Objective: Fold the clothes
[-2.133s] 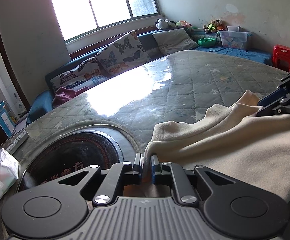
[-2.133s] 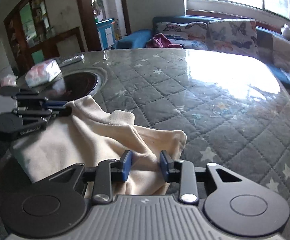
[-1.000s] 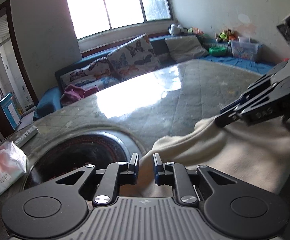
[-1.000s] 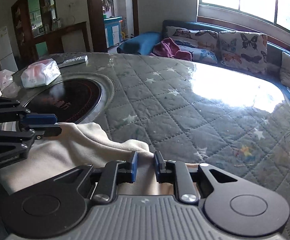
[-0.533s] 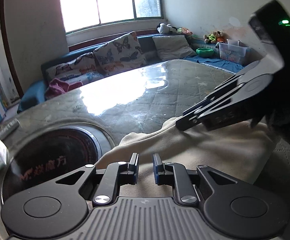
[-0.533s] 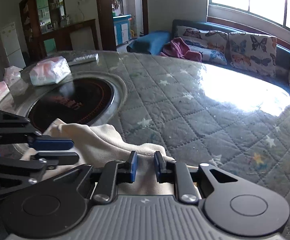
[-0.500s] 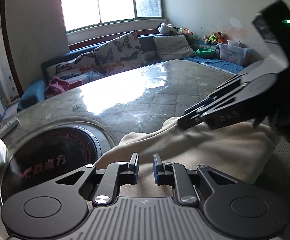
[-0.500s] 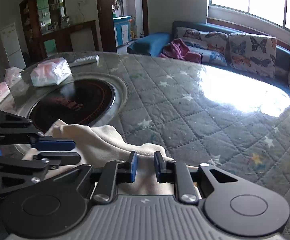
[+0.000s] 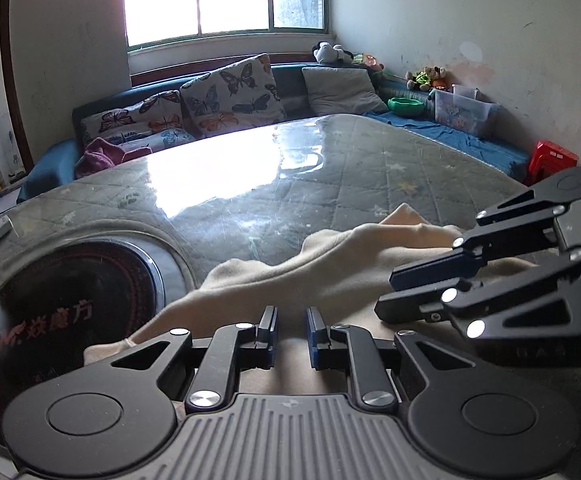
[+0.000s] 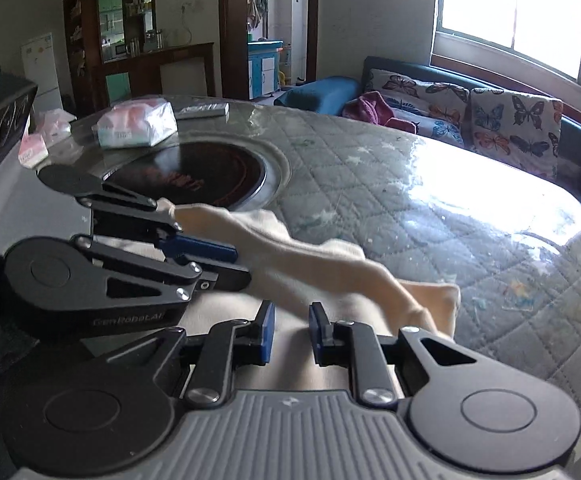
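My left gripper (image 9: 289, 334) and right gripper (image 10: 290, 334) are both hovering with jaws apart, gripping nothing, over the cream garment (image 9: 322, 268). It is lying bunched on the quilted table (image 9: 370, 184), one end overlapping the round black cooktop (image 10: 194, 176).

- The left gripper (image 9: 289, 332) is built of matte black linkage arms, with blue pads on the inner faces of its fingers (image 9: 268, 330).
- Silver rivets are set at the joints, and round discs are moulded into both side plates.
- A ribbed grey panel is fitted at the base.
- The right gripper (image 10: 289, 334) is made alike; faint lettering is printed on the left gripper's side plate, seen from the right wrist.
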Motion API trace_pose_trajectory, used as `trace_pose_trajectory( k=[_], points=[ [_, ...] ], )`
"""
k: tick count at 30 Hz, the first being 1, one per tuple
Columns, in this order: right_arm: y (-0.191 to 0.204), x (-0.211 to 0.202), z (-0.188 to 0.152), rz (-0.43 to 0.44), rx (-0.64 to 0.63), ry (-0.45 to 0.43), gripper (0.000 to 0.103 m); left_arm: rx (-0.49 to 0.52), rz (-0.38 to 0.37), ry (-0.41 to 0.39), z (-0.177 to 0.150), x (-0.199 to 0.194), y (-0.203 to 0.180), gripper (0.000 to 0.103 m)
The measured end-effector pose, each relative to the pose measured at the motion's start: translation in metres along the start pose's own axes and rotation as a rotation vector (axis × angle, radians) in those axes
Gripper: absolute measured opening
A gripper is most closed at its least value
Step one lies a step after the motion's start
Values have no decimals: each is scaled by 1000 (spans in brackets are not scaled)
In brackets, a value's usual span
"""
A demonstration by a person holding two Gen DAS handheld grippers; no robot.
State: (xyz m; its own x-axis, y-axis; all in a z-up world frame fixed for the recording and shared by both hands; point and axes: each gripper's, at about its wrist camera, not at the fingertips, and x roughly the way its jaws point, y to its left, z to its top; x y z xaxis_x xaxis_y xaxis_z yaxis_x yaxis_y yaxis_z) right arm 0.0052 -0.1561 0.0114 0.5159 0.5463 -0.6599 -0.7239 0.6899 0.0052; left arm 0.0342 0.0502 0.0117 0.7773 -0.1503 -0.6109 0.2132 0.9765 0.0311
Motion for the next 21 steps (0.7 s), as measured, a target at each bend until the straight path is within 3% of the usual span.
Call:
trace_pose_trajectory(
  k=[16, 21],
  points=[
    [6, -26, -36, 0, 18, -56, 20, -7, -56, -10, -16, -19, -15, 21],
    [3, -52, -50, 1, 67, -91, 26, 16, -44, -23, -21, -25, -25, 22]
  ],
)
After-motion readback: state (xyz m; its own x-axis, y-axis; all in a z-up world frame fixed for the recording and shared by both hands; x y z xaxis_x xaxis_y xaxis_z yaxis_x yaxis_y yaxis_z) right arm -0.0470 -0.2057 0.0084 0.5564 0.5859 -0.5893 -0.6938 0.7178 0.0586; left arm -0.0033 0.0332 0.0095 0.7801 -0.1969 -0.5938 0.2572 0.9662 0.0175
